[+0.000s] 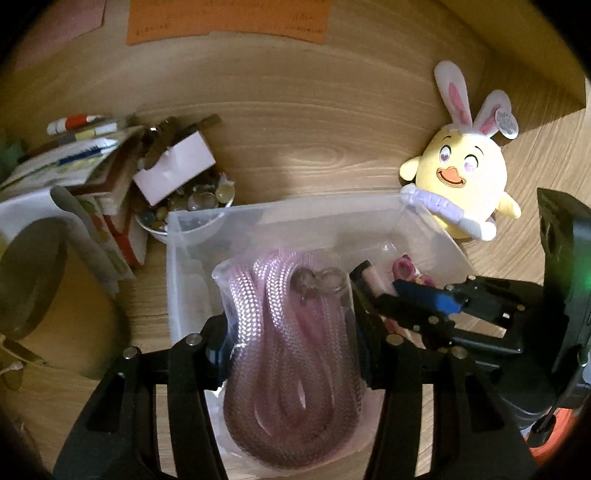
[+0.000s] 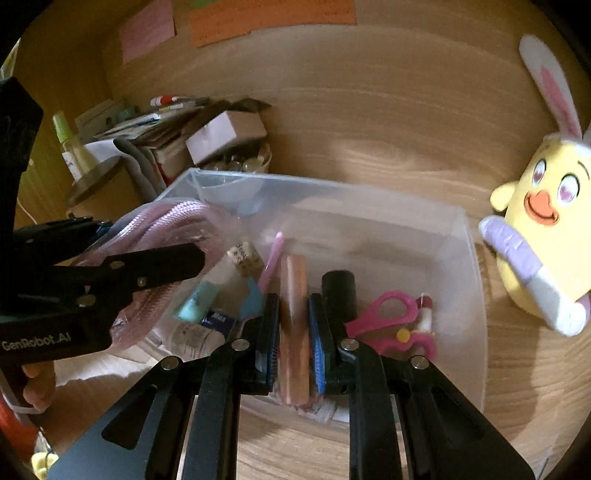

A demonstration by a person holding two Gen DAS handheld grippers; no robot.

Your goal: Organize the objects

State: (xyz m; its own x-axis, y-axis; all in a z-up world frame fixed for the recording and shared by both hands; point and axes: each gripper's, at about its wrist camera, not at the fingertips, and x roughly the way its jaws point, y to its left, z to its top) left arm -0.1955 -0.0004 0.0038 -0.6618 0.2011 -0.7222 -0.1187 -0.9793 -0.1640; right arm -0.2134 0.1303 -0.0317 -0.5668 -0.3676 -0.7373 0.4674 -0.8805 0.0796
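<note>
A clear plastic bin (image 1: 192, 236) (image 2: 469, 266) stands on the wooden table. My left gripper (image 1: 291, 325) is shut on a clear bag of pink braided rope (image 1: 291, 354) and holds it over the bin's left side; the bag also shows in the right wrist view (image 2: 173, 218). My right gripper (image 2: 293, 314) is shut on an orange-pink tube (image 2: 294, 280) above the bin's middle. Inside the bin lie pink scissors (image 2: 391, 317), a black cylinder (image 2: 338, 291), a pink stick (image 2: 271, 258) and small bottles (image 2: 207, 299).
A yellow chick plush with bunny ears (image 1: 469, 173) (image 2: 543, 221) sits right of the bin. At the left are stacked books and boxes (image 1: 110, 177), a bowl of glass beads (image 1: 192, 210) and a round dark stand (image 1: 29, 273). Paper notes (image 1: 229, 18) hang on the wall behind.
</note>
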